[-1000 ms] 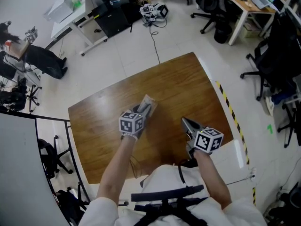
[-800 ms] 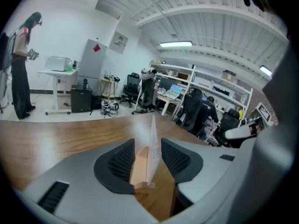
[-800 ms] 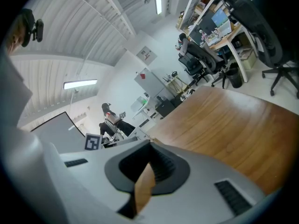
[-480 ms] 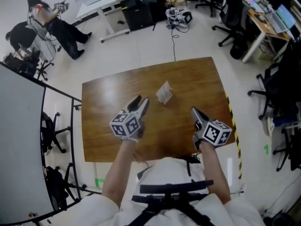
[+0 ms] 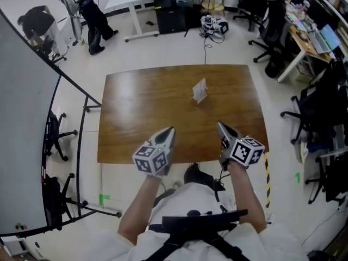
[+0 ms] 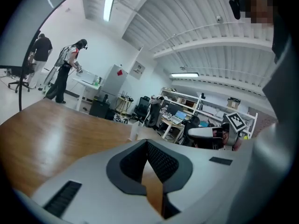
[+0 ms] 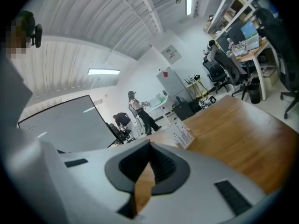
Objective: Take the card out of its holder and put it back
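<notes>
Bright, even light from ceiling strips (image 6: pixel 110 1) — soft sheen on the desk (image 5: pixel 128 94); gripper views bulge fisheye, corners black.

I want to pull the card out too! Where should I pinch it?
Probably its top edge, coming from above: the card stands nearly upright on the table, with its bottom tucked in the holder.

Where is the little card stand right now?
In the head view the card stand sits on the wooden table, toward its far edge and a bit right of the middle, well ahead of the left claw and the right claw.
</notes>
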`<state>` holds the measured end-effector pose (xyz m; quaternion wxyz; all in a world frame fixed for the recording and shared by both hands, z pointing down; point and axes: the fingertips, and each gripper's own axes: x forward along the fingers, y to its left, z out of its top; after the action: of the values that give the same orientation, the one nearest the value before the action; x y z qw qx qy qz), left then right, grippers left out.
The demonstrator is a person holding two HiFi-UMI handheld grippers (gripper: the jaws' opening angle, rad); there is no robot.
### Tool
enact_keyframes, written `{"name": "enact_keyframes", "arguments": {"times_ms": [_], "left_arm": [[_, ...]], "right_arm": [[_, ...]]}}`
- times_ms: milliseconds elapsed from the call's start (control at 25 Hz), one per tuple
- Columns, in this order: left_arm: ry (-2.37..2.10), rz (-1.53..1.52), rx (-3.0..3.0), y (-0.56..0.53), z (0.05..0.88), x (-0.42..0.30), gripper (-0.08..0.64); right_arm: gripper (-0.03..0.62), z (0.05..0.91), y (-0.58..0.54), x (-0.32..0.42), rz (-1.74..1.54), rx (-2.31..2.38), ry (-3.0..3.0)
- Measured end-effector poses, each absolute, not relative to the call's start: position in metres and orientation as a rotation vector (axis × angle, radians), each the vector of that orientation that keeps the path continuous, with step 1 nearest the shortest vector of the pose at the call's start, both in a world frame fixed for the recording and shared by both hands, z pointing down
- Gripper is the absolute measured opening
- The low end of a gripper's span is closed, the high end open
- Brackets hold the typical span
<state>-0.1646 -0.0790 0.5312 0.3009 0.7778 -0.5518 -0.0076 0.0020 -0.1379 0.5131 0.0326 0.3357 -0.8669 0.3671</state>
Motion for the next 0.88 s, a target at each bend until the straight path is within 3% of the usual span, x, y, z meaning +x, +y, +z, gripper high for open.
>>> {"name": "enact_keyframes", "arguments": {"times_ms": [280, 880], "left_arm": [[-1.406, -0.033, 2.052, -0.003, 0.525, -0.153, 0.002], [-1.404, -0.008, 2.117, 0.002, 0.476, -0.097, 0.002]], "right_arm": [[0.002, 0.502, -0.055, 0.0, 1.114, 1.055, -2.647], [0.0, 0.503, -0.012, 0.023, 1.011, 1.05, -2.615]]}}
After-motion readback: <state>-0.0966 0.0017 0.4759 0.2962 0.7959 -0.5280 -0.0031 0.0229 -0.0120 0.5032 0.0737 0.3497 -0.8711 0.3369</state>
